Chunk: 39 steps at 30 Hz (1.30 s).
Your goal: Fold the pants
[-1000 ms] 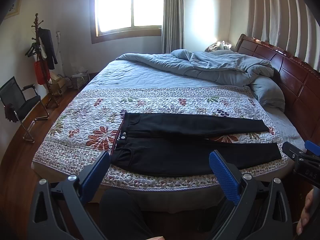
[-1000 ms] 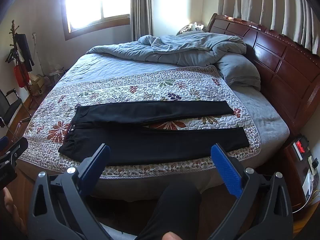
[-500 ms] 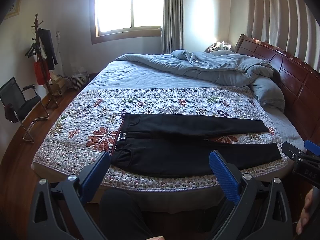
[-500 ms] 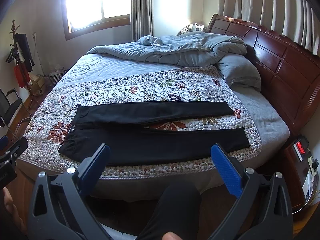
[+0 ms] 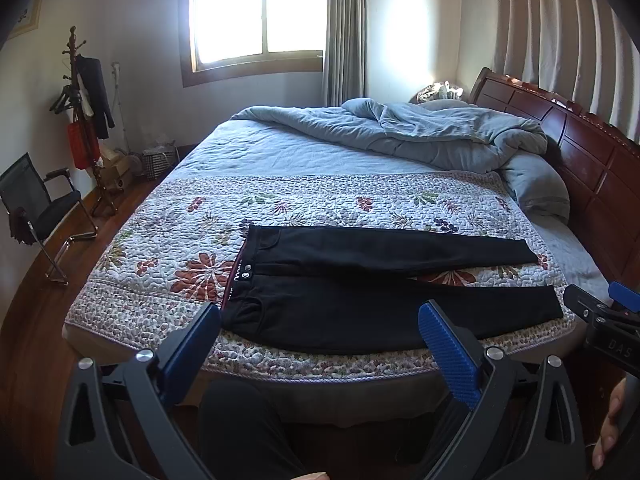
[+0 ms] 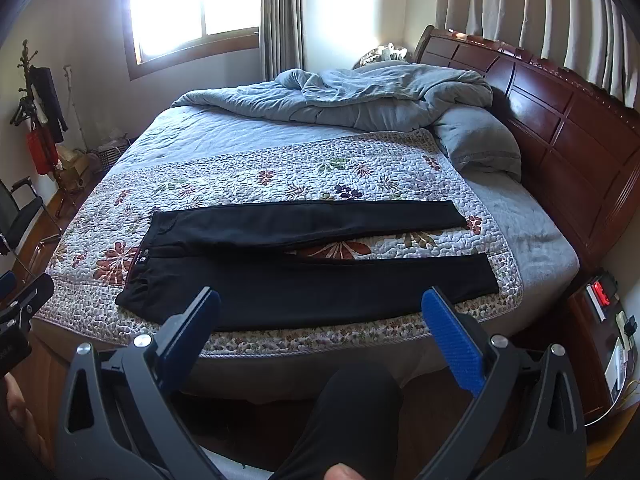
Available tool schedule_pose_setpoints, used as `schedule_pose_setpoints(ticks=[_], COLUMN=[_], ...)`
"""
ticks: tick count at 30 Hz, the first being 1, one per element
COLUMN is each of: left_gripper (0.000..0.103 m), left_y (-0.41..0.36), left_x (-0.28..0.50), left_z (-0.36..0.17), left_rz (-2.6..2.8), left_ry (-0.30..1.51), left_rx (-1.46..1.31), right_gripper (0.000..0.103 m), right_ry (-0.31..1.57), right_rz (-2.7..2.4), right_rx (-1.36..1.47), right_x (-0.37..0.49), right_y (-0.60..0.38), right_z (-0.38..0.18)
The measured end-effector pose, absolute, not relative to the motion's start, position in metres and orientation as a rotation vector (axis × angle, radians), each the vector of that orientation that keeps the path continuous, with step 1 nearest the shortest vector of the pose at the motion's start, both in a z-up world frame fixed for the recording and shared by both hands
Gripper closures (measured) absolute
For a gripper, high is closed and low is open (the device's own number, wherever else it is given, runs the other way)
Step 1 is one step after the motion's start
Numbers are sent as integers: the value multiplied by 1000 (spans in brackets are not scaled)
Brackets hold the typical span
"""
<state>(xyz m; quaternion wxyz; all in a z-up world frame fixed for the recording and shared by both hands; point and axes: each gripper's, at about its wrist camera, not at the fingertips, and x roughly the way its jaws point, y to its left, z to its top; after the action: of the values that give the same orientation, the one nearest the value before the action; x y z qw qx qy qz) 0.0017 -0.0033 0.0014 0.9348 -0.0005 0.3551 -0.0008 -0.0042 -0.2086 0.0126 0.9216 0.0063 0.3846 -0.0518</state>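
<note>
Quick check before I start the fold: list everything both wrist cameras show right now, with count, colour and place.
pants: one, black, flat on the quilt, waistband to the left, legs spread apart
quilt: one, floral, across the near half of the bed
duvet: one, grey-blue, bunched at the far end
pillow: one, grey, by the headboard
headboard: one, dark red wood, right side
window: one, bright, far wall
chair: one, black, left by the wall
coat stand: one, holds dark clothes and a red item
nightstand: one, dark wood, right of the bed
left gripper: black with blue fingers, open, short of the bed
right gripper: same colours, open, short of the bed
</note>
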Motion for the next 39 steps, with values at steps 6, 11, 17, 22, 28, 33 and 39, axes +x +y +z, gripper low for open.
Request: schedule_pose_setpoints(ticks=[6, 11, 17, 22, 28, 33, 39], left_gripper=[4, 4, 4, 4, 4, 4, 4], left_y=[-4, -1, 0, 5, 26, 74, 163], left_x=[5, 9, 21, 49, 94, 147, 261], left_z=[-1, -6, -17, -58, -144, -177, -191], left_rz=[-2, -9, -49, -118, -222, -254, -324], left_ry=[735, 744, 772, 865, 1085, 1165, 1123], left_rx=[0, -9, -19, 25, 117, 29, -206], right_gripper=[3, 3, 3, 3, 3, 3, 3], right_ry=[799, 807, 836, 664, 707, 824, 960], right_rz=[-108, -108, -117, 23, 46, 100, 136], right_rx=[14, 15, 1, 13, -98, -57, -36], right_x=[-1, 3, 16, 26, 60, 93, 145], right_y=[-209, -209, -211, -223, -243, -262, -274], right_z=[8, 5, -10, -18, -69, -106, -146])
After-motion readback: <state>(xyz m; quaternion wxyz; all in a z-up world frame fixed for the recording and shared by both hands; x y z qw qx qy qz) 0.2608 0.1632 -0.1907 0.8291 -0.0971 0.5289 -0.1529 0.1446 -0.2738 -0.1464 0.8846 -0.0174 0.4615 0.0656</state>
